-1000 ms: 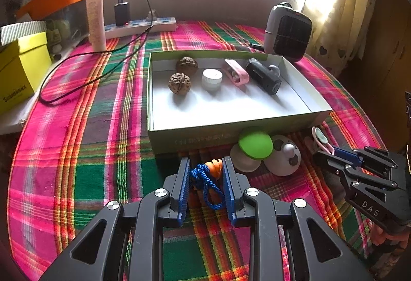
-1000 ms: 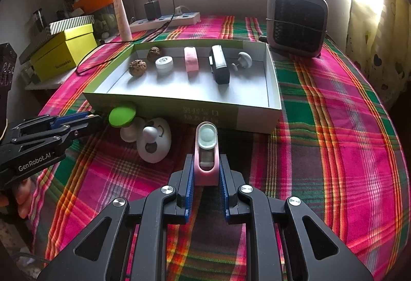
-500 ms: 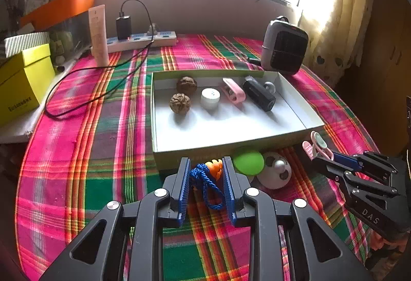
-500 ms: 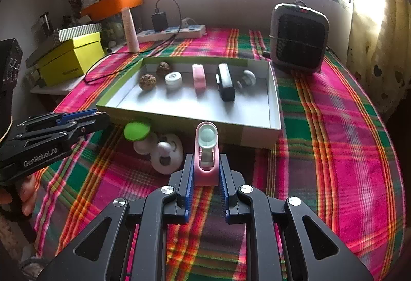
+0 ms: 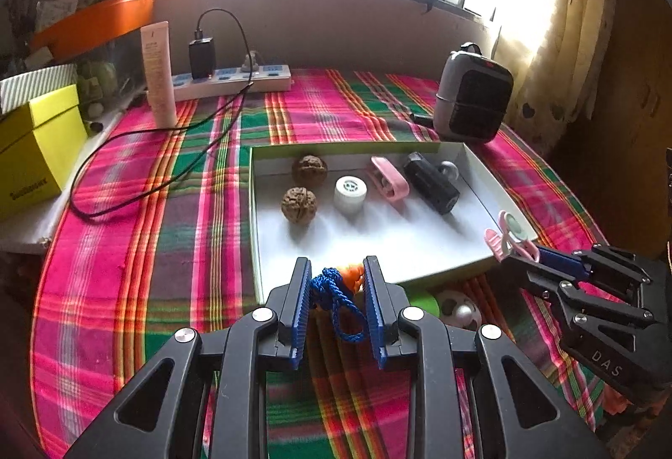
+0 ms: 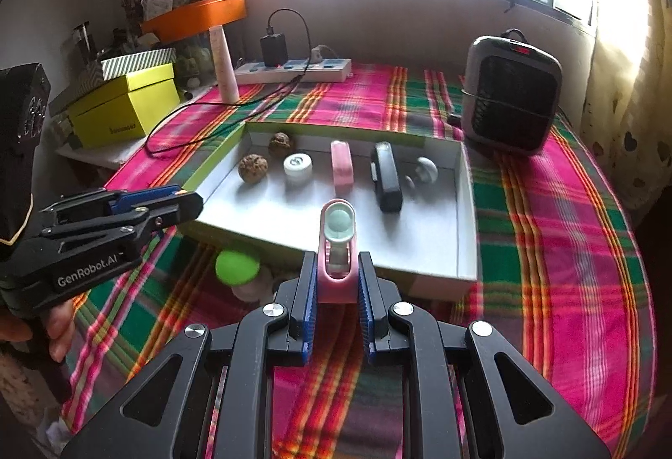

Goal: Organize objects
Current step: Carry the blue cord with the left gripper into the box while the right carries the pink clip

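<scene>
Above the near edge of the white cardboard tray, the left gripper pinches a limp blue cord with an orange piece — light, floppy; the right gripper clamps a rigid pink plastic clip by its base — likely slippery.

Inside the white tray: two walnuts, one white cap, one pink clip, one black device, one small white knob. In front of the tray: one green-topped piece, two grippers.

Both wrist views downward over tray
</scene>
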`<move>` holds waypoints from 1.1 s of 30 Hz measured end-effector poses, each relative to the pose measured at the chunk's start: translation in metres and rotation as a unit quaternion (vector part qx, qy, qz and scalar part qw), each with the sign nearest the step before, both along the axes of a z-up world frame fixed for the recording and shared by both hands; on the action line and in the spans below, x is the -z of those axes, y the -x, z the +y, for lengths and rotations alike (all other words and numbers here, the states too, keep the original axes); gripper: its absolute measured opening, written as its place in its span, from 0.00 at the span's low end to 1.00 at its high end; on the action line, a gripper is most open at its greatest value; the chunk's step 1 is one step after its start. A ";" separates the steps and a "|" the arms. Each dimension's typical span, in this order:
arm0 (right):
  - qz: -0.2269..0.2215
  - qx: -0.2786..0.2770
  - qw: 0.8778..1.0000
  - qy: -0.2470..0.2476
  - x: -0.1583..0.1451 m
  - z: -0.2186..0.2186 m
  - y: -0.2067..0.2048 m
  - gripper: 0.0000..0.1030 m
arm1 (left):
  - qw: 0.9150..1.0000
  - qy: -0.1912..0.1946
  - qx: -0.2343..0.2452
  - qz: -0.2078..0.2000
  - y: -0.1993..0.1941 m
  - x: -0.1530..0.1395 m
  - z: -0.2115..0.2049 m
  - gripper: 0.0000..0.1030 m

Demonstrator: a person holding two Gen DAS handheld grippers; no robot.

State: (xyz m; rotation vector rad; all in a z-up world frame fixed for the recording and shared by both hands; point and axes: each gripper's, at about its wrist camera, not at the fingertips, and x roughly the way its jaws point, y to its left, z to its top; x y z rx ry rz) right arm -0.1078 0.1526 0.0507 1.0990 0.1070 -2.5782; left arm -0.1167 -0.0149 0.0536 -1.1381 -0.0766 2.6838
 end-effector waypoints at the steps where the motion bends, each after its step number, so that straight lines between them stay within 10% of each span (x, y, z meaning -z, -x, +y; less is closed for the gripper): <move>1: 0.000 0.000 1.000 -0.001 0.001 -0.001 0.002 0.18 | 1.000 -0.001 -0.001 -0.001 0.002 0.000 0.000 0.22; 33: -0.067 -0.042 0.997 -0.005 0.030 -0.030 0.073 0.18 | 0.999 0.016 -0.006 -0.036 0.062 0.026 0.001 0.22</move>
